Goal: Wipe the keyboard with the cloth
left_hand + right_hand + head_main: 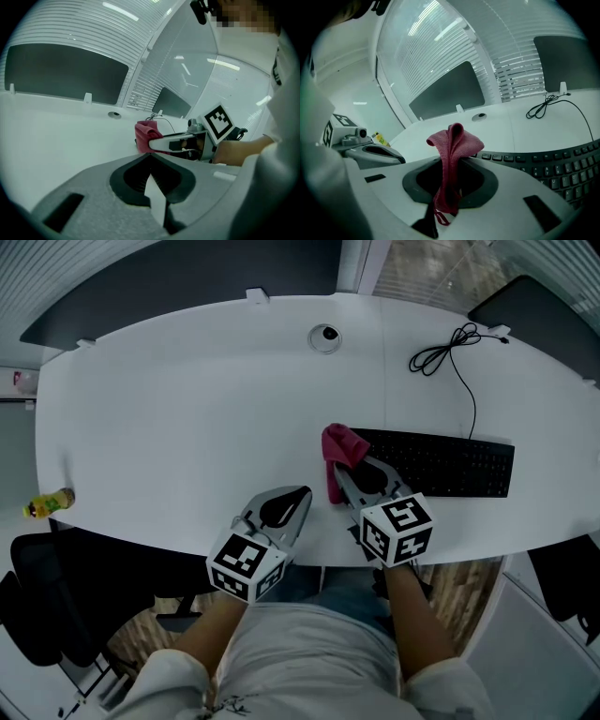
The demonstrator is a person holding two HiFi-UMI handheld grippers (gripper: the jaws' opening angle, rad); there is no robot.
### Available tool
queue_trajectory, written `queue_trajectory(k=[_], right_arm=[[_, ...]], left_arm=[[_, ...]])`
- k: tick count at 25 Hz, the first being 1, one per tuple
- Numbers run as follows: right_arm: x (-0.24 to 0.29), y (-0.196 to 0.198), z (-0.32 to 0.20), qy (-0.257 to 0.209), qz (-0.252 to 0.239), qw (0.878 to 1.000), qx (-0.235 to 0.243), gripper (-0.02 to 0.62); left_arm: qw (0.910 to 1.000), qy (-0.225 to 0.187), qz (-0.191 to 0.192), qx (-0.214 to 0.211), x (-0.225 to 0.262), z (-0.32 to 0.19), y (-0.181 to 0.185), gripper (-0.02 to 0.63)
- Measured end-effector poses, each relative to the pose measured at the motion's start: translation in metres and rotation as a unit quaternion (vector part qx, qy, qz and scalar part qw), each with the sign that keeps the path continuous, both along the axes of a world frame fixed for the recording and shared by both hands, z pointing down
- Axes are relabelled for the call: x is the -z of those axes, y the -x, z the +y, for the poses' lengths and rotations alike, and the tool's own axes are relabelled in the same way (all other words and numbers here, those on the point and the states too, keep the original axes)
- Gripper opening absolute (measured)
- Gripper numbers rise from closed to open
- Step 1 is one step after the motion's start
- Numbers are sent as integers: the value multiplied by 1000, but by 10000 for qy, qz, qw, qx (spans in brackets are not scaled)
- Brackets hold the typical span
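Cloth gripped in my right jaws at the keyboard's left end; I judge the wiping has not begun.

My right gripper (350, 471) has its jaws clamped on the red cloth (339, 450), which bunches up ahead of the tips and trails back between them. The black keyboard (441, 465) lies just ahead and to the right of those jaws on the white surface (187, 409). My left gripper (300, 495) sits beside the right one, jaws pressed together with nothing in them. The step in hand looks like bringing cloth to keys. Next I need to lower the bunched end onto the key tops and sweep rightward along the rows, lightly, so the board doesn't slide. Cloth and jaws cover the keyboard's left end in the head view, so I can't tell whether fabric touches keys. The right gripper view cuts off its far end.
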State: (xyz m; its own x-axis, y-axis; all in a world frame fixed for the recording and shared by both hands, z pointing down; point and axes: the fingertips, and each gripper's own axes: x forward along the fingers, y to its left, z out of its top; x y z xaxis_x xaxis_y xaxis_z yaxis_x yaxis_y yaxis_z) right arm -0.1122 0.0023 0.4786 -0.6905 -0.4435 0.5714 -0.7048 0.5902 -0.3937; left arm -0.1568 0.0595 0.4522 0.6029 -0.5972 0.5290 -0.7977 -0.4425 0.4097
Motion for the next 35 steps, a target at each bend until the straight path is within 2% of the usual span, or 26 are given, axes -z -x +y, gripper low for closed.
queue_trajectory(k=[10,35], right_arm=[[-3,-18,-4,-262,421,9988,60,63],[-2,-121,-17,-312,640,9971,-259,63]], left_arm=[[9999,36,14,-98,-4,-3,-10,11],[9995,16,0,-303,3,-7,-87,11]])
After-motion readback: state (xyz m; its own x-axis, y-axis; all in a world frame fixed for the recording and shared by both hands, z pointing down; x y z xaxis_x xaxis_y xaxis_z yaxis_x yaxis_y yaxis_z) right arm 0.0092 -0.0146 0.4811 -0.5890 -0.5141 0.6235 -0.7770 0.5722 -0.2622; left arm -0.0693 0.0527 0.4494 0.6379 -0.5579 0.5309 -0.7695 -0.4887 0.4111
